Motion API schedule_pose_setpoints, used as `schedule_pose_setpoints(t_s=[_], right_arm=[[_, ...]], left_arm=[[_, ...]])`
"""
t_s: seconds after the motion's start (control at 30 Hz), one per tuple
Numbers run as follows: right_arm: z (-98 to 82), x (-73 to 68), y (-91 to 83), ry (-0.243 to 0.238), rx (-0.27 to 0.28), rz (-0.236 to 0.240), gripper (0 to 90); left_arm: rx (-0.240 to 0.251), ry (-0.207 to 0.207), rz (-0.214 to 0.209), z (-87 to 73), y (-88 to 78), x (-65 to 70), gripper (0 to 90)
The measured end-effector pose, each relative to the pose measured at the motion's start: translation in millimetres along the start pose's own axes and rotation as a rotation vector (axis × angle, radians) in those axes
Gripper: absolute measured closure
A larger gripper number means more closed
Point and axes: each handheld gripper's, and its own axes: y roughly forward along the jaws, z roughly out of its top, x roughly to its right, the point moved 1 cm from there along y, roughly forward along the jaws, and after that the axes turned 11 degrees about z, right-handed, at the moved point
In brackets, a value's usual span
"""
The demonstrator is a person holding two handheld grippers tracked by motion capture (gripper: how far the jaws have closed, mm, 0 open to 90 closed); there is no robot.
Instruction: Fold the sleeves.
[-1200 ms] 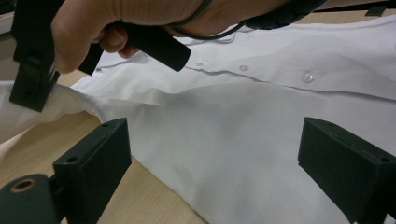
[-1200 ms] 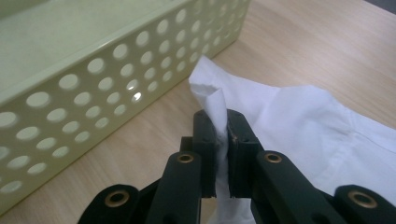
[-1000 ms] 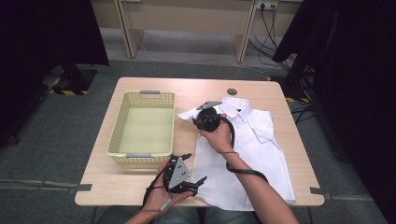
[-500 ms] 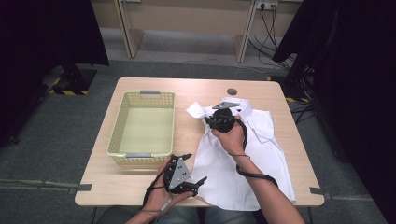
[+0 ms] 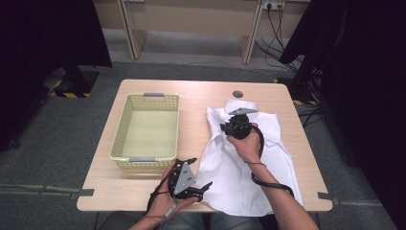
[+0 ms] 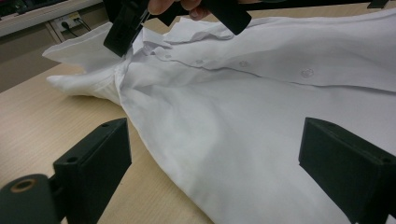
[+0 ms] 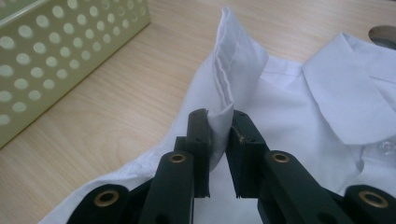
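A white button-up shirt lies flat on the right half of the wooden table, collar toward the far edge. My right gripper hovers over the shirt's upper chest, shut on a fold of the left sleeve, which stands up between the pads. Its jaws have just been opening a little, with the cloth still pinched at their tips. My left gripper rests near the front edge beside the shirt's hem, open with nothing between its jaws. The left gripper view shows the shirt and the right gripper beyond.
A pale yellow perforated basket with grey handles stands on the left half of the table, also seen in the right gripper view. A round grey cable port sits near the far edge. Dark curtains flank the table.
My right gripper has moved to the right across the shirt, drawing the sleeve in over the chest. The left gripper has stayed in place.
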Motion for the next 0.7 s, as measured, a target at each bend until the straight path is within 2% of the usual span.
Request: schedule_pose_setpoints(t_s=[0.13,0.7], right_arm=[[-5.2,3.5,-3.6,0.018,-0.022,0.004,75.5],[-9.3,19.3,-23.2,0.068,-0.004,-0.030,60.5]], left_arm=[[0.000,-0.003,0.001,0.0,0.1,-0.2,8.6],[-0.002,0.001,0.002,0.1,0.3,0.1,8.6]])
